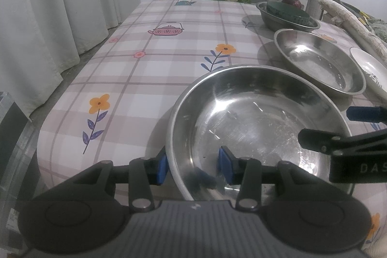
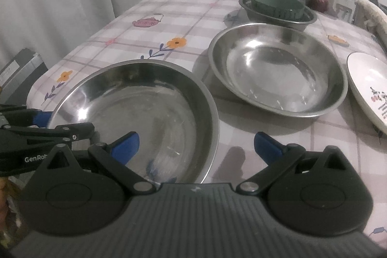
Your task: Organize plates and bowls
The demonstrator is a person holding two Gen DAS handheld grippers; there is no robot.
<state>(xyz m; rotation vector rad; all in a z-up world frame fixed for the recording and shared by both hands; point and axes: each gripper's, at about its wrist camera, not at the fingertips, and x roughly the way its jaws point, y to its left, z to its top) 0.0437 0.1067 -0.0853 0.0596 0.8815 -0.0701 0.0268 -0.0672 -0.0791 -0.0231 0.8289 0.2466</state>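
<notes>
Near the front edge of the table, a steel bowl is seen resting on the checked cloth. Left gripper is set astride the bowl's near rim: one blue pad outside the wall, the other inside, jaws partly apart with the wall between them; whether the pads actually press on the metal cannot be told from the frames. Right gripper is held above the bowl's right rim, jaws wide apart, nothing between them, one finger over the bowl and the other over bare cloth

A second steel bowl is noted just behind and to the right, close to the first but apart. Behind it, toward the far right corner, a third steel bowl carries a dark green dish. A white plate lies at the right edge

Step judged in hand: gripping the near bowl for nesting with the other steel bowls. Advice for the step: thin rim to be seated deep between the pads before closing; bowl to be lifted level so it is not swung about the single grip point; opposite rim may be steadied by the right gripper; neighbouring bowl to be cleared before lowering
</notes>
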